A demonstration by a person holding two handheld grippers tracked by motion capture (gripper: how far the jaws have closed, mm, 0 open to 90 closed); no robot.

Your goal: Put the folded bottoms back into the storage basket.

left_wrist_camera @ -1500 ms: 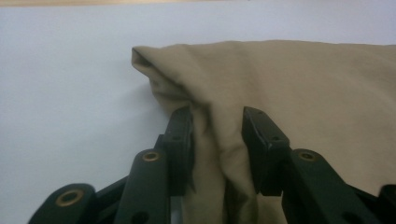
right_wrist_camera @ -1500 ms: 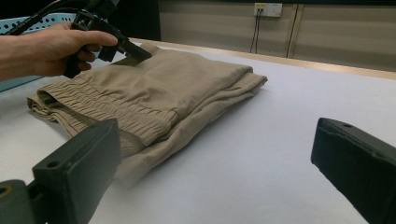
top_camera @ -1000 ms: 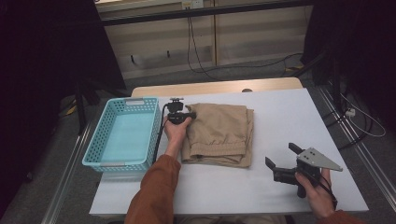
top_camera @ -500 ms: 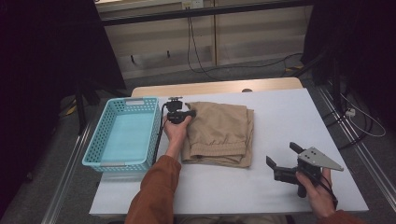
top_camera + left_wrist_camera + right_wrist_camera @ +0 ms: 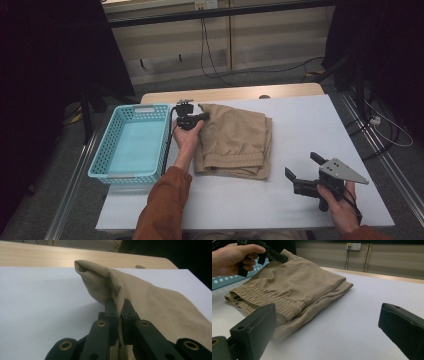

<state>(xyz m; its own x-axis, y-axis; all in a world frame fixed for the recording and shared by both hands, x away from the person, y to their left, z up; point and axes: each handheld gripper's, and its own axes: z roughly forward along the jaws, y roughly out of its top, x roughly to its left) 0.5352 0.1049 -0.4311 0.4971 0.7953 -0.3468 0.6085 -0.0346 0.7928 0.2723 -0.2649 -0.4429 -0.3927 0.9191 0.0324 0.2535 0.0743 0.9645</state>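
Left gripper view: left tool (image 5: 119,305) pinches trousers (image 5: 155,305) corner; right tool (image 5: 304,172) gapes empty.

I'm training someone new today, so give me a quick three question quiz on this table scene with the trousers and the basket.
1. True or false: the left gripper is shut on a corner of the trousers.
2. Multiple choice: where is the basket? A) on top of the trousers B) at the table's left side, beside the trousers C) in the right gripper's jaws
3. Fill in: the right gripper has its jaws ____ and holds nothing.

Key: 1 true, the cloth is pinched between the jaws and lifted off the table. 2 B. 3 open.
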